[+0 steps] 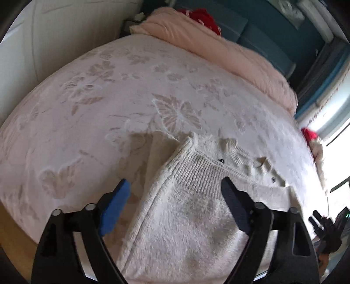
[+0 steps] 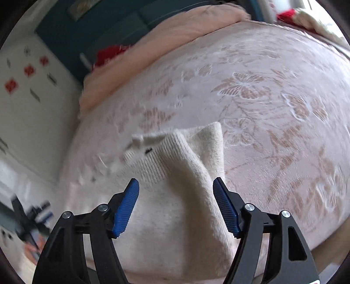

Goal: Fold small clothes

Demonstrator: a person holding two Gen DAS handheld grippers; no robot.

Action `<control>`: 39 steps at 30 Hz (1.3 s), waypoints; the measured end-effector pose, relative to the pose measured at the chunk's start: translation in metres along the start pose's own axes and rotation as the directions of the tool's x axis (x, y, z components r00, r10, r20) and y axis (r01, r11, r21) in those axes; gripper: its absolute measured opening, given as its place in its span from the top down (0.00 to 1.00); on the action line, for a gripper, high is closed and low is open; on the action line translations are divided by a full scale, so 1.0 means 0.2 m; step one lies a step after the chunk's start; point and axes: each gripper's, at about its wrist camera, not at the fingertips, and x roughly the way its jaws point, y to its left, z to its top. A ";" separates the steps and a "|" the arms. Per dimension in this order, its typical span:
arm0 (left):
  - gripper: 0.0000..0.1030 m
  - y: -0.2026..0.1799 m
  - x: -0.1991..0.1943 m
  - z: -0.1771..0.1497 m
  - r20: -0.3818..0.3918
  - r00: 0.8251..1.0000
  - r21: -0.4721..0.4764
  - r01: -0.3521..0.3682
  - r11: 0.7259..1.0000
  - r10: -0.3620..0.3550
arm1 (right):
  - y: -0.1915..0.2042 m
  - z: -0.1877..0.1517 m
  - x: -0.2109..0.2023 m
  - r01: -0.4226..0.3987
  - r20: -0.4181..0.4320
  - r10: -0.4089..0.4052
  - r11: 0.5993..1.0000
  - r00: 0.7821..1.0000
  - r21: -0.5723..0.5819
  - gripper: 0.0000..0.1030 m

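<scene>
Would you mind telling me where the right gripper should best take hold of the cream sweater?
Probably the raised fold of the cream sweater beside its ribbed collar. It stands proud of the bedspread, so the open right gripper, already straddling it, could come straight forward and down and pinch across the ridge.

Butterfly-pattern bedspread (image 1: 131, 98) — pink duvet (image 1: 218, 50), red cloth (image 1: 205, 19).
</scene>
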 end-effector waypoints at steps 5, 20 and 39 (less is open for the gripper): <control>0.49 -0.02 0.28 0.03 -0.111 0.994 -0.010 -0.004 1.000 0.003 | 0.05 0.04 0.26 0.074 -0.061 -0.078 0.995 0.995 -0.067 0.23; 0.92 -0.20 0.17 0.48 0.001 1.000 0.042 0.004 0.999 -0.004 | 0.09 0.44 0.18 0.037 0.070 -0.035 0.999 0.997 -0.033 0.93; 0.65 -0.56 0.31 -0.13 -0.083 0.995 0.179 -0.034 0.983 0.050 | 0.76 -0.22 0.48 -0.160 -0.183 0.116 0.955 0.976 -0.249 0.75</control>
